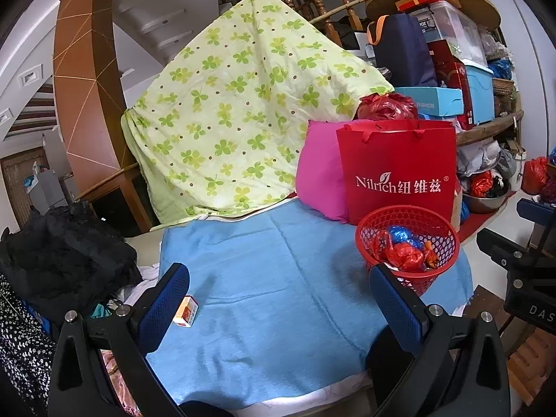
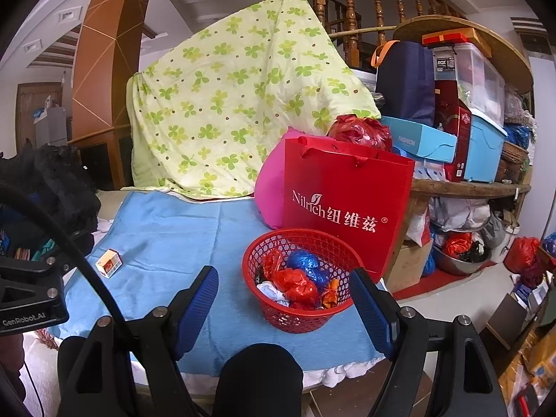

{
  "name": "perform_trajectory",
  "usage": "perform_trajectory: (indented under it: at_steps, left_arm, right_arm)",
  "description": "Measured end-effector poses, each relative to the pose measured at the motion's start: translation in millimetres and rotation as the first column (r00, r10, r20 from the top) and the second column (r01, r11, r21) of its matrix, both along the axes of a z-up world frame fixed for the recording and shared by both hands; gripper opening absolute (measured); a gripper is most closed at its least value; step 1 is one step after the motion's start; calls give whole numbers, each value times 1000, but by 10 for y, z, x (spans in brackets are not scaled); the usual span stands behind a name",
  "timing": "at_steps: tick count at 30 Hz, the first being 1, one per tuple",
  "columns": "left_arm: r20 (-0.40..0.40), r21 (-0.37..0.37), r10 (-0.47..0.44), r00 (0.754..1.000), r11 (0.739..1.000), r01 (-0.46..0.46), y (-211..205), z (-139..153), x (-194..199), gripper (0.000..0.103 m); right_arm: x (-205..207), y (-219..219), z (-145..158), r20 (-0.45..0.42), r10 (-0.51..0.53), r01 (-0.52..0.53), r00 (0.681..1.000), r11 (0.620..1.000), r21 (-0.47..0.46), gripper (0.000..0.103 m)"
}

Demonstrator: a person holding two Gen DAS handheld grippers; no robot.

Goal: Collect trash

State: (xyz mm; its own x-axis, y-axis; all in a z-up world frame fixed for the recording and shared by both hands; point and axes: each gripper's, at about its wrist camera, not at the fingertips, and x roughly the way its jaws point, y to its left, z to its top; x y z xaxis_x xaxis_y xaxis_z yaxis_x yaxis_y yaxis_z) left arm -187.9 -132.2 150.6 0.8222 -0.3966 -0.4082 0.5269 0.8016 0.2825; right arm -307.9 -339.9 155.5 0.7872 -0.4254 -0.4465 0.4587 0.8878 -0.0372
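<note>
Right now both grippers, left [image 1: 278, 295] and right [image 2: 285, 299], hover with fingers released; the red basket [image 2: 299, 316] holds crumpled bags, the small box [image 2: 108, 262] at ten o'clock.

Red plastic mesh basket [image 2: 299, 278] upright on blue cloth, just before red paper bag; holds crumpled red, blue, orange and white wrappers [image 2: 295, 283]. Small orange-and-white box [image 2: 108, 263] lying flat on same cloth, well apart, toward left edge.

small box [image 1: 186, 311] partly behind a pad, its print perhaps too small to read, basket [image 1: 438, 279] base hidden
</note>
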Motion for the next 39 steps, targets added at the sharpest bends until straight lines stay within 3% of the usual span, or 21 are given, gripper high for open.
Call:
perform_trajectory:
  at_steps: [39]
  left_arm:
    - [-43,13,33,999,999,-32,57,-160,108,103]
  right_arm:
    - [158,11,-143,-66,22,-22,998,1000,-3,80]
